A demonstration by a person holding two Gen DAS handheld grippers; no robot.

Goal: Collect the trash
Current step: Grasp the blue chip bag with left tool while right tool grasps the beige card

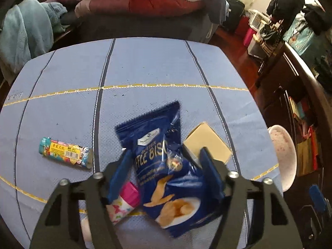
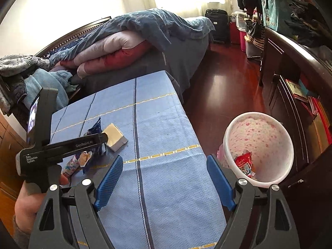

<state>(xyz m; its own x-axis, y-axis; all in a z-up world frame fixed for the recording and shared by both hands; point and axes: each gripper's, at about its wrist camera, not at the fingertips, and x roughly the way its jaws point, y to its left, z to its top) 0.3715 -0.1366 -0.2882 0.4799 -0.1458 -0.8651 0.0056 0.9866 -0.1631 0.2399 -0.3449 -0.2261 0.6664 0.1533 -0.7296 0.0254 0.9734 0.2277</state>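
Observation:
A blue biscuit bag (image 1: 166, 166) lies crumpled on the blue checked tablecloth (image 1: 145, 66), and my left gripper (image 1: 165, 151) is shut on it, one blue pad on each side. From the right wrist view that left gripper (image 2: 102, 143) shows side-on over the bag (image 2: 94, 131), held by a hand (image 2: 31, 197). A colourful small wrapper (image 1: 65, 152) lies to its left. A pink and white packet (image 1: 124, 201) lies under the left finger. My right gripper (image 2: 166, 178) stands open above bare cloth with nothing between its fingers.
A beige box (image 1: 207, 143) sits just right of the bag. A white bin with pink dots (image 2: 259, 134) stands on the floor past the table's right edge, red wrappers (image 2: 244, 164) inside. A bed with piled quilts lies beyond the table; dark shelves stand on the right.

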